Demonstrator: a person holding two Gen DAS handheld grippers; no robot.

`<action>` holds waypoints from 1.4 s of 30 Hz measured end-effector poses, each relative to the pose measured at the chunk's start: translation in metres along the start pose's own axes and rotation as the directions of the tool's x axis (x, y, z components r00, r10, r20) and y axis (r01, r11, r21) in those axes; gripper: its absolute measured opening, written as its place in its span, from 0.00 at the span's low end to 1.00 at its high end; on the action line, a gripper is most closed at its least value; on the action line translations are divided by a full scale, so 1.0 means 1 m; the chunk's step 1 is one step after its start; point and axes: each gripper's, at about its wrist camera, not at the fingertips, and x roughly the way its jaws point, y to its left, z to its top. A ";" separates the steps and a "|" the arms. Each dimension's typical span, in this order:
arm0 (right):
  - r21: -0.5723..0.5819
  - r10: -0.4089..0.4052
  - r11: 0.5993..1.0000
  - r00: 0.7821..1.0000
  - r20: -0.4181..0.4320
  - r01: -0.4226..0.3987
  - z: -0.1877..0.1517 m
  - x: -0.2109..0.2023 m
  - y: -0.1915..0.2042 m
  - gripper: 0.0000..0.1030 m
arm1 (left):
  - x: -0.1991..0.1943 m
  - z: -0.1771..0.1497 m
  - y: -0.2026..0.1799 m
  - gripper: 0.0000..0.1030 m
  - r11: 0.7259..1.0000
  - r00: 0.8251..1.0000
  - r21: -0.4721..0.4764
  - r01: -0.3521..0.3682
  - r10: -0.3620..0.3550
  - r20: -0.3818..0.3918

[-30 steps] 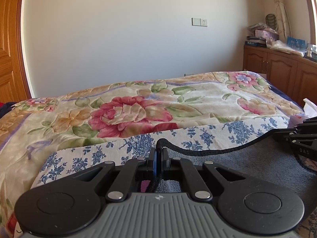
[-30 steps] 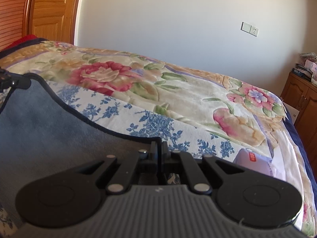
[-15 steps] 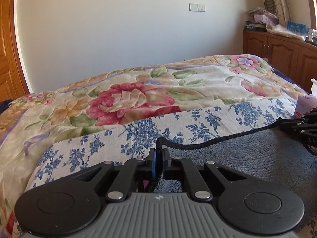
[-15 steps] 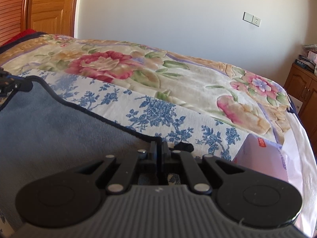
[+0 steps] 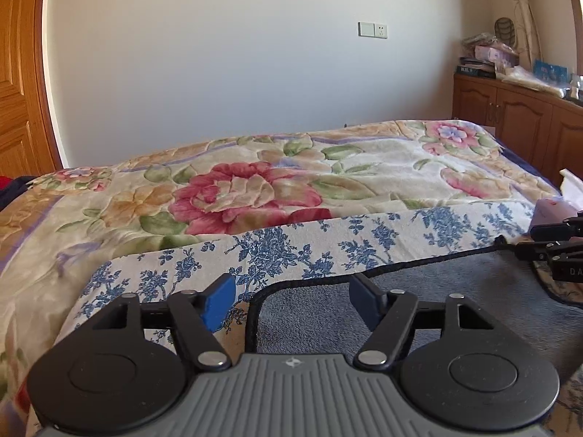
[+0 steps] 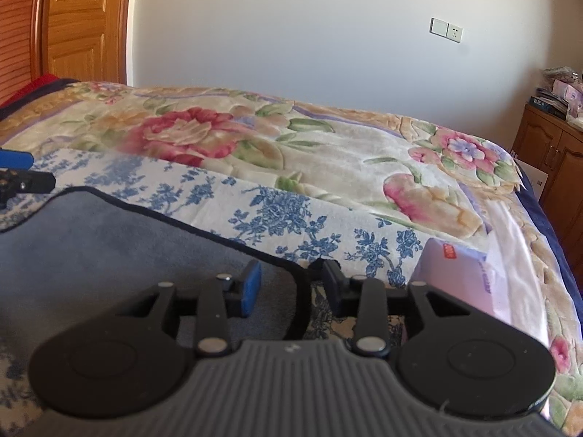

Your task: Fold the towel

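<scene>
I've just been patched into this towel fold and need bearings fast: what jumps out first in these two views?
The big flowered blanket covers the bed across the middle of both views. Nearer the cameras, the grey towel with its dark hem lies flat on a blue-and-white floral cloth. The left gripper and right gripper each stand open over a near towel corner, gripping nothing.

bed [image 5: 382,156] open ahead, tissue pack [image 6: 455,276] prob. blocks rt side
</scene>
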 end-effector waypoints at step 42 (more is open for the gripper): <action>0.063 -0.025 0.998 0.991 0.132 0.017 0.031 -0.158 0.024 0.70 | -0.202 0.055 -0.040 0.96 0.998 0.995 0.064 0.002 -0.008 0.098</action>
